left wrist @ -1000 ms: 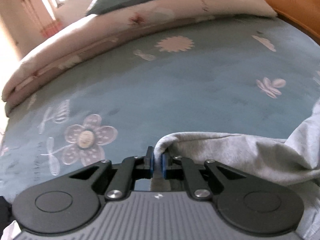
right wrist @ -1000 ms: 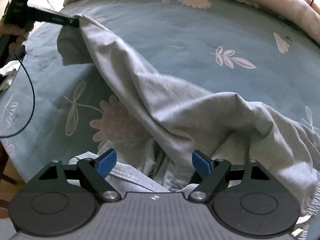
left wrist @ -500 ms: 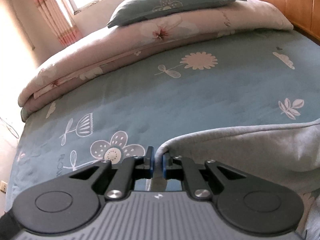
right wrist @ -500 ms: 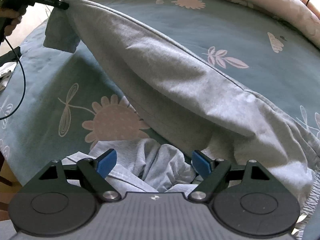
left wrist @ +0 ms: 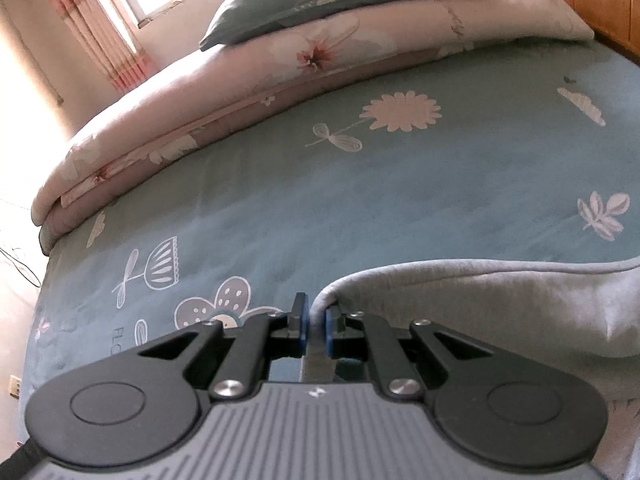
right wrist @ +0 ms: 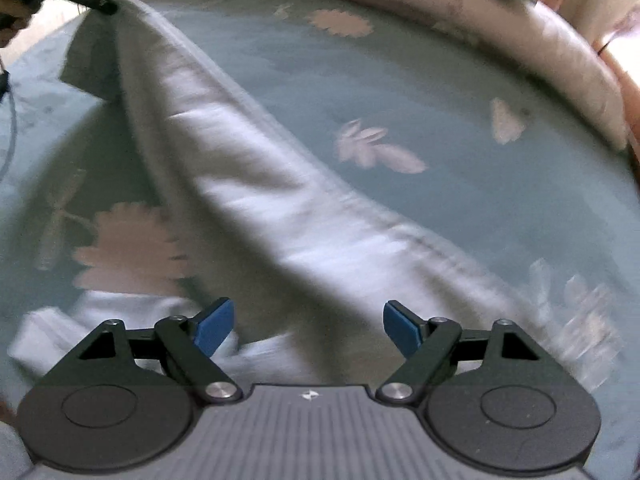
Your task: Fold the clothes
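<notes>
Covering most of both frames, the bed (left wrist: 360, 208) carries a grey garment (right wrist: 248, 184), stretched from upper left to lower right in the right view. Left gripper (left wrist: 316, 320) pinches its edge; right gripper (right wrist: 308, 326) gapes wide, empty.

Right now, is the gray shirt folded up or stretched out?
Stretched out, not folded. The left gripper pinches one edge of the gray shirt, lifting it in a long band above the bed.
</notes>
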Tool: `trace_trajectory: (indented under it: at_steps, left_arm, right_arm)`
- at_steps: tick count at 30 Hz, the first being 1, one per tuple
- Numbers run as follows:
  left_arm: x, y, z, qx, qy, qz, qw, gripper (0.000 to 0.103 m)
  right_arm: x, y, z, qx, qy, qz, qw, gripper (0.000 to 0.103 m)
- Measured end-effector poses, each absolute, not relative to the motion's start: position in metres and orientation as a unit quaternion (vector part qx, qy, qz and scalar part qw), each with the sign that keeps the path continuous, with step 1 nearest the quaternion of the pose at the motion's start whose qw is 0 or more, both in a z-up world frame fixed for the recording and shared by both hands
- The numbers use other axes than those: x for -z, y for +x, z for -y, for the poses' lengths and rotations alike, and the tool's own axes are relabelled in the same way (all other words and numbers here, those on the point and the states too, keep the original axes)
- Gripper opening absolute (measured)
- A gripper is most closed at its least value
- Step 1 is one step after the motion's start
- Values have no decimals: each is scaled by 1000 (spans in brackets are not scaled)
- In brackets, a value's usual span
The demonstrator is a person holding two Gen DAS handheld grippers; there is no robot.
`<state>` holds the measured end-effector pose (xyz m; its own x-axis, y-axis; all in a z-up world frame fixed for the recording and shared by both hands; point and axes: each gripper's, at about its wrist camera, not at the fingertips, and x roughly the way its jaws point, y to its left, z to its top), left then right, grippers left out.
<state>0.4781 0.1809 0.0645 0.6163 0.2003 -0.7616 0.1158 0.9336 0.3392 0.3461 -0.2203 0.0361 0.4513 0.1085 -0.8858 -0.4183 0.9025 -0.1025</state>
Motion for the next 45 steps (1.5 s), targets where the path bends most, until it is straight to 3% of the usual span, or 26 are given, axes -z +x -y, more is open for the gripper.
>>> trace_trajectory:
  at_steps: [9, 15, 23, 26, 30, 35, 40, 45]
  left_arm:
    - [-36, 484, -181, -35, 222, -492, 841, 29]
    - [-26, 484, -179, -55, 271, -517, 810, 34]
    - [-34, 533, -179, -12, 150, -584, 797, 38]
    - [-30, 530, -158, 38, 211, -601, 770, 38]
    - [-33, 499, -109, 117, 335, -576, 736, 37]
    - [-53, 490, -29, 267, 333, -496, 756, 38]
    - [-12, 506, 52, 389, 329, -463, 725, 35]
    - [39, 517, 96, 450, 351, -465, 677, 32]
  right_arm:
    - [-21, 425, 306, -147, -229, -538, 798, 83]
    - [-1, 446, 332, -169, -230, -557, 780, 83]
    - [25, 461, 344, -216, -206, -563, 771, 83]
    - [28, 465, 350, -233, -196, -565, 767, 83]
    - [23, 467, 358, -269, -174, -560, 764, 83]
    - [25, 473, 362, -307, -136, -560, 757, 76]
    - [39, 473, 351, -335, -159, -570, 734, 68]
    - [45, 477, 349, -350, -171, -566, 726, 66]
